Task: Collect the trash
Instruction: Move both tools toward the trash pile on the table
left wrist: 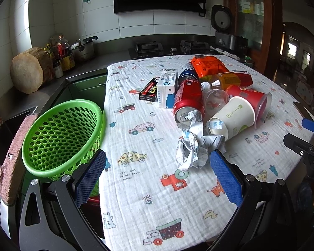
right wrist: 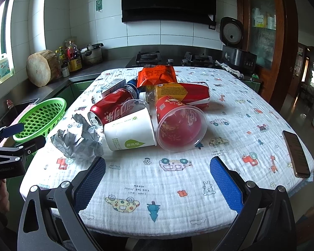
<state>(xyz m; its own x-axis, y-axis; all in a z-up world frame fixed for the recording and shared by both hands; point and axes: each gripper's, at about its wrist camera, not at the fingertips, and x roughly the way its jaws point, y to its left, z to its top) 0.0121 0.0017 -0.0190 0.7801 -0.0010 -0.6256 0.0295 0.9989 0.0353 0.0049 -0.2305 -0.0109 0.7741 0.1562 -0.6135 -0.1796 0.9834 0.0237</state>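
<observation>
Here's my table, draped in a white cloth printed with little cars, trees and animals; I can read "LOOK OUT FOR THE MOON" stitched among them; behind it runs a dark kitchen counter with a gas hob, a black range hood on white wall tiles, a rice cooker with its lid up, a pot, sauce bottles and a thick round wooden chopping block; a wooden cabinet stands off to the right; the trash sits heaped mid-table: a red cola can on its side with white Chinese script, a white paper cup with a green leaf mark, a clear cup printed in red, an orange snack bag, a yellow-labelled bottle, a white carton bearing a barcode, a small black box; crumpled paper lies nearest me; the green perforated basket sits just off the table's left edge; a phone lies at the right edge; my left claw hangs wide apart over the cloth, holding nothing, paper just ahead; my right claw is spread too, empty, short of the cups.
</observation>
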